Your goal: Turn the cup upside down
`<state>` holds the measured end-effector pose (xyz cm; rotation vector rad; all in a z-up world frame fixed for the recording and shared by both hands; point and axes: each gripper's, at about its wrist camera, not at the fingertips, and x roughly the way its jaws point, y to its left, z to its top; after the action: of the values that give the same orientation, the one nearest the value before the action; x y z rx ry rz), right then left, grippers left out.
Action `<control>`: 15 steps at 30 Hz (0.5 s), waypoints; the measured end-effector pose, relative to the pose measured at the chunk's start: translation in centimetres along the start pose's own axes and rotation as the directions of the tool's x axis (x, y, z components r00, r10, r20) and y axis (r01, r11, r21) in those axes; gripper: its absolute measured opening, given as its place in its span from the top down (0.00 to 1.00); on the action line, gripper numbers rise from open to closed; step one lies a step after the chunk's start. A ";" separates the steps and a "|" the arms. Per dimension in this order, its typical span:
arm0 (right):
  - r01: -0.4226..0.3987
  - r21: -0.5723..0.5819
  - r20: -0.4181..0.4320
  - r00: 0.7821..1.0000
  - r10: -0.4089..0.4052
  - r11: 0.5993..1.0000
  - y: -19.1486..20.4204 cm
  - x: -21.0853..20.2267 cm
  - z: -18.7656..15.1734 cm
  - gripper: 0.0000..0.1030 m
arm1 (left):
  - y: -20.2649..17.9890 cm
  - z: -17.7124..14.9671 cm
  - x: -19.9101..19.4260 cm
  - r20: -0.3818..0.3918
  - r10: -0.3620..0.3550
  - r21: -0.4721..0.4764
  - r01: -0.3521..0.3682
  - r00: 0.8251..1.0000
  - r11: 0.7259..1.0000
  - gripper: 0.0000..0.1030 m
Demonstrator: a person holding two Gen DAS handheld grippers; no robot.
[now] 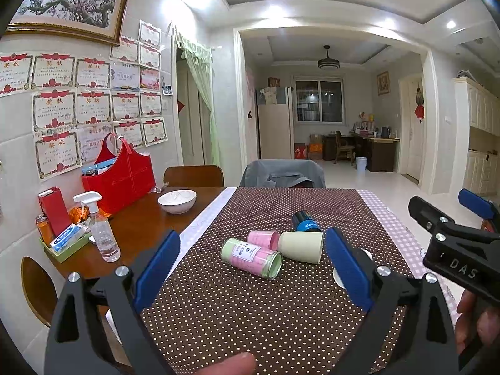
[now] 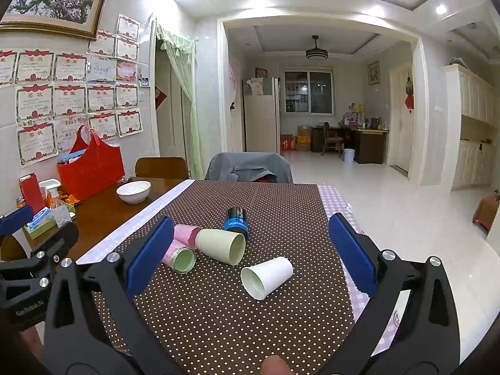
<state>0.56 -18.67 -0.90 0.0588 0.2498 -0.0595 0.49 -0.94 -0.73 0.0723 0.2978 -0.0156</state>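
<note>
A white paper cup lies on its side on the dotted brown cloth, straight ahead of the right gripper and between the lines of its two blue fingers, its open mouth turned back toward the gripper and a little to its left. Nothing touches it. In the left wrist view this cup is almost wholly hidden behind that gripper's right finger.

Just beyond it, slightly left, a pale green cup lies on its side with its mouth facing the gripper's right. Against its far side lies a pink cup, and nearer the left finger a pink and green labelled cup lies with its mouth toward the gripper. A black and blue cup lies farther ahead, touching the pale green one.

The right gripper is held low and level over the near edge of the cloth, jaws spread wide and empty. The left gripper sits just to its left at much the same height, also spread wide and empty, the cluster of cups ahead between its fingers.

Far off to the left stand a white bowl, a red bag and a spray bottle on the wooden table.
</note>
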 end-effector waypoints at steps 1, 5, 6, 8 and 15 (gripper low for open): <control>0.000 0.000 -0.001 1.000 0.000 1.000 0.0 0.0 0.0 0.06 | 0.0 0.0 0.0 0.000 0.000 0.000 0.000 1.000 1.000 0.10; -0.001 -0.002 -0.002 1.000 0.001 1.000 -0.1 0.0 -0.2 0.06 | 0.1 -0.1 0.2 -0.004 0.002 -0.003 -0.002 1.000 1.000 0.10; 0.000 -0.002 -0.003 1.000 0.000 1.000 0.0 0.1 -0.2 0.06 | 0.1 -0.2 0.1 -0.004 0.001 -0.003 -0.001 1.000 1.000 0.10; 0.003 -0.003 -0.001 1.000 -0.003 1.000 0.0 0.1 -0.3 0.06 | 0.1 -0.1 0.2 -0.003 -0.001 -0.003 0.001 1.000 1.000 0.10; 0.003 0.000 -0.017 1.000 -0.003 1.000 -0.3 1.0 -0.5 0.06 | 0.3 -0.3 1.1 -0.020 -0.007 0.002 0.007 1.000 1.000 0.10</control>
<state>1.41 -19.03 -1.63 0.0593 0.2668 -0.0619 1.46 -0.62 -1.31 0.0737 0.3182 -0.0218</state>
